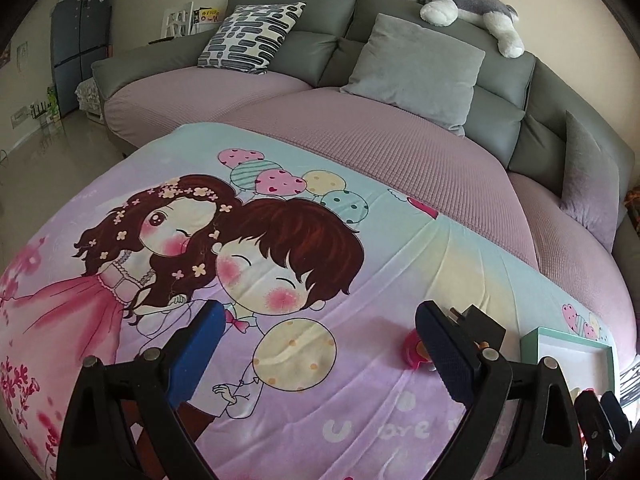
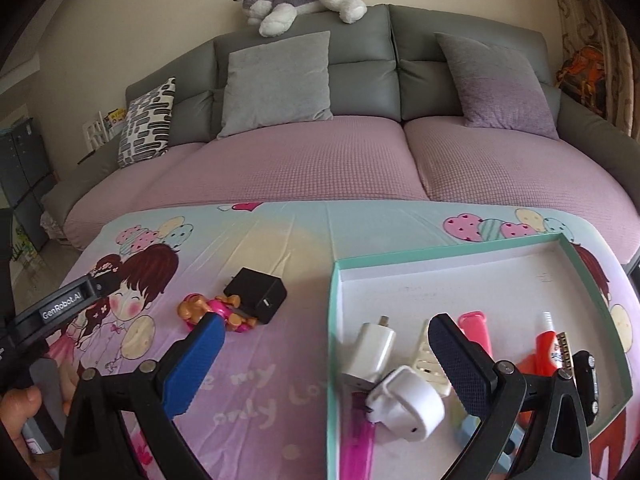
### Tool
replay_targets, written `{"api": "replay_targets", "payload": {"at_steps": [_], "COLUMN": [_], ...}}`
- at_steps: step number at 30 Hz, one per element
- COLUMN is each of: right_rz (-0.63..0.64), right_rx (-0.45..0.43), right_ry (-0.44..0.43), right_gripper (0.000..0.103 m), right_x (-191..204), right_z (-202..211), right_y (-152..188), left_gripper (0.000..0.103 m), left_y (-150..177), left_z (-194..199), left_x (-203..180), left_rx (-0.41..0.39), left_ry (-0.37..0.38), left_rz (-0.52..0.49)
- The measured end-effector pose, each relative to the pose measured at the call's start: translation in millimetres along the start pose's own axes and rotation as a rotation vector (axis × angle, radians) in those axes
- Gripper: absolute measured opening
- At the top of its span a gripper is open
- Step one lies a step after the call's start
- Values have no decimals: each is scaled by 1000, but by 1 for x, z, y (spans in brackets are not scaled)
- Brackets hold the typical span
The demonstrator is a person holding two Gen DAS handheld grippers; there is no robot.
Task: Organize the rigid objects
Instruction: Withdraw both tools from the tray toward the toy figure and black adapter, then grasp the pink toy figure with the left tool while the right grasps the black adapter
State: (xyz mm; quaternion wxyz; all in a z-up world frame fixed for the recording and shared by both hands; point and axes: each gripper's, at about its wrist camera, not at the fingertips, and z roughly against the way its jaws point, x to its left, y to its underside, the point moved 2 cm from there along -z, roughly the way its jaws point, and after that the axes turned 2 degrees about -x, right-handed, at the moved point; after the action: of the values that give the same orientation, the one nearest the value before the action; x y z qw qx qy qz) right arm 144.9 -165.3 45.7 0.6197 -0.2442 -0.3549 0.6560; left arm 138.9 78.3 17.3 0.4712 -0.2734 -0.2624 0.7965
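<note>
Blue pads of the left hand-held gripper stand wide apart and empty over the printed cloth; the black charger and pink toy lie just past its right finger, close by.

Spread and empty too, the right hand-held gripper straddles the tray's near-left rim. From here the black charger lies far-left, touching the pink toy, with its long side slanting toward far-left. I judge the left one nearer.

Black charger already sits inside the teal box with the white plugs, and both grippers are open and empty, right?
Not quite: the black charger lies outside the teal box, on the cartoon cloth beside the pink toy, as the right wrist view shows. The white plugs are in the box, and both grippers are open and empty.
</note>
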Motion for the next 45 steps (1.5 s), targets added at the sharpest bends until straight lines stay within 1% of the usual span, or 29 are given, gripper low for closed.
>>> {"api": "replay_targets", "payload": {"at_steps": [3,5,8,13,20,25,27,29,30,31,32,34,39,40,42,43,45], "right_rz": [-10,-31,-46,-23,-60,-13,-4,-3,-2,-1,3,13,30,28,28,30,36], "right_rx": [13,33,52,83,119,136,137,138,140,144,147,152,166,170,179,184,193], "right_ry": [-4,-14,-33,-47,-87,-79,-77,-83,-85,-88,-90,-93,-105,-111,-120,-123,-127], "right_gripper": [103,103,103,103,103,103,103,103,103,103,103,102,102,101,96,96,95], "right_x": [4,3,2,4,-3,0,1,1,1,1,2,3,7,8,8,9,11], "right_z": [-8,-15,-26,-49,-69,-74,-74,-75,-76,-77,-78,-80,-86,-88,-91,-93,-96], "right_y": [-2,-4,-10,-24,-35,-37,-36,-35,-35,-34,-34,-33,-31,-31,-31,-31,-30], "left_gripper": [96,96,96,96,96,96,96,96,95,92,86,79,77,74,69,66,66], "left_y": [5,9,15,18,22,27,29,31,32,32,33,35,37,38,39,39,38], "left_z": [-12,-19,-28,-36,-38,-44,-47,-51,-53,-54,-56,-59,-61,-63,-64,-64,-64], "left_x": [-10,-18,-27,-34,-46,-60,-64,-66,-67,-67,-67,-67,-72,-73,-74,-75,-75], "left_rx": [35,53,81,100,105,127,134,138,140,144,147,156,158,161,170,173,172], "left_ry": [43,58,89,124,220,306,318,309,305,306,311,319,345,351,373,384,383], "left_rz": [-42,-76,-101,-121,-146,-140,-144,-151,-158,-161,-160,-153,-166,-168,-161,-157,-163]}}
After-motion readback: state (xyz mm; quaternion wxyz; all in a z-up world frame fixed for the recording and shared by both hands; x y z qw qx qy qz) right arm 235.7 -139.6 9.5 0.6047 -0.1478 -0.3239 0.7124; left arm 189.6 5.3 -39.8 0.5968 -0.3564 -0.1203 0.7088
